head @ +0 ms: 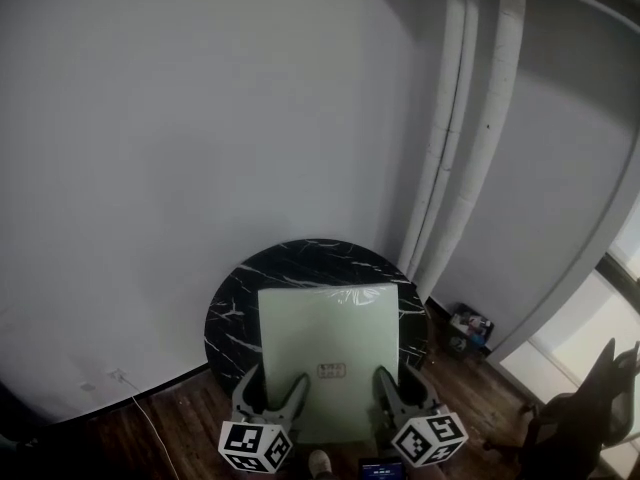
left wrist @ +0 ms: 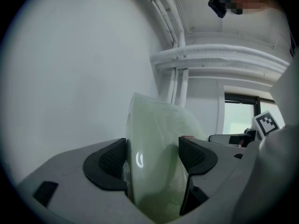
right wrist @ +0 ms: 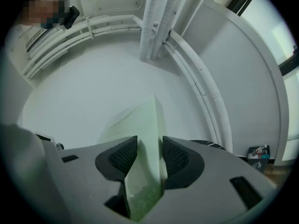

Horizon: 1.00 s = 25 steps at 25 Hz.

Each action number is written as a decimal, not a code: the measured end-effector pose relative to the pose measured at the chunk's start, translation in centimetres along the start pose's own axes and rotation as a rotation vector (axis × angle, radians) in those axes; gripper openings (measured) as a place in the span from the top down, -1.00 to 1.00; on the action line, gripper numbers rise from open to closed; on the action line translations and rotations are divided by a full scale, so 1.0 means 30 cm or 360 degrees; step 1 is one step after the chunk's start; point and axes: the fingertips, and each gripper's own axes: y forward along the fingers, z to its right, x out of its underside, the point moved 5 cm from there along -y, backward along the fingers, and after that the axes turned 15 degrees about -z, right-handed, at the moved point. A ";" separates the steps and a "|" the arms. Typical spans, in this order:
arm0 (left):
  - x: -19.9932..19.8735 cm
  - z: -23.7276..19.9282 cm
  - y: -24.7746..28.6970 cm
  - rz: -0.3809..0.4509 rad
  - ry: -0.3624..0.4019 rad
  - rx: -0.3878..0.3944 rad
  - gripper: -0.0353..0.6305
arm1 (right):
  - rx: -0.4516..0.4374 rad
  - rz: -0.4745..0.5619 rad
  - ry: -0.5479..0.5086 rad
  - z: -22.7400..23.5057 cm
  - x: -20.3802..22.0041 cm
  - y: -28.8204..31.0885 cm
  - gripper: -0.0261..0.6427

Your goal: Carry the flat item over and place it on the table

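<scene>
Left gripper (head: 272, 389), right gripper (head: 402, 388) nearest us, both clamped on pale green panel (head: 330, 338) before black desk (head: 300, 260). Small label (head: 331, 371) shows only in head view; we cannot read it.

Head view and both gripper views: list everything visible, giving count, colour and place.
Flat panel: one, pale green, film-wrapped, overlapping the table in the head view.
Round table: one, black with white veins, by the white wall.
Pipes: several, white, up the wall right of the table.
Cable: one, white, on the dark wood floor, left.
Clutter: small mixed items, floor at right.
Chair: one, dark, far right.
Shoe: one, pale, bottom edge.
Left claw: grey, black pads, clamping the panel.
Right claw: same, clamping the panel.
</scene>
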 end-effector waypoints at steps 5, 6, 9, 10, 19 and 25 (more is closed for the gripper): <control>-0.048 -0.098 0.106 -0.0026 -0.0012 0.0020 -0.20 | 0.0025 -0.0011 0.0028 0.013 -0.037 0.138 0.45; -0.054 -0.117 0.123 -0.0032 -0.0011 0.0018 -0.20 | 0.0029 -0.0015 0.0035 0.014 -0.041 0.165 0.45; -0.067 -0.172 0.166 -0.0052 -0.0004 0.0016 -0.20 | 0.0040 -0.0025 0.0054 0.013 -0.045 0.234 0.45; -0.071 -0.188 0.176 -0.0056 -0.0002 0.0022 -0.20 | 0.0043 -0.0025 0.0057 0.009 -0.046 0.250 0.45; -0.118 -0.261 0.242 -0.0062 -0.0005 0.0069 -0.20 | 0.0086 -0.0011 0.0049 -0.002 -0.083 0.331 0.45; -0.144 -0.280 0.268 -0.0045 -0.0004 0.0077 -0.20 | 0.0088 0.0005 0.0039 0.001 -0.107 0.363 0.45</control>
